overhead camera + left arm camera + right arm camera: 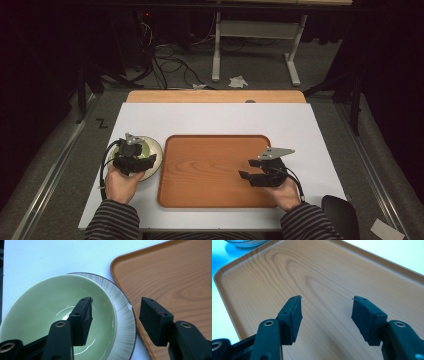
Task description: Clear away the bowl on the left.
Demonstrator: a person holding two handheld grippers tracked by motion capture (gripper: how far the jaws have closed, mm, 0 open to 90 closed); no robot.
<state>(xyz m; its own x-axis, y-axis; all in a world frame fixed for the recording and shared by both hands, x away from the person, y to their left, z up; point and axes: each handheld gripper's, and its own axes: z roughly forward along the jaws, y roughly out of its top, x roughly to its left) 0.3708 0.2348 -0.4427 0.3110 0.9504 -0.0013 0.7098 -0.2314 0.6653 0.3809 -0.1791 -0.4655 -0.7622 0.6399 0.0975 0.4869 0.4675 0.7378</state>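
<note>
We are working at a white-topped desk [215, 120]; on it a rectangular wood-grain orange tray [210, 172] is lying bare, nothing loaded yet. Just left of the tray, near its rim but apart as far as we can tell, a pale green ceramic bowl [47, 302] is sitting on a round white plate with fine grey radial streaks [122, 315].

We are holding the left gripper [115, 312] over the bowl's right side with its jaws released and spread: one jaw is hanging inside the bowl, the other outside beyond the plate's edge, toward the tray. No grip on the rim yet.

We are hovering the right gripper [325, 311] low above the tray's bare wood, jaws likewise apart and grasping nothing.

Our judgement: the job is at its start. The bowl is not lifted; closing on the rim, carrying it across and setting it on the tray are all left.
</note>
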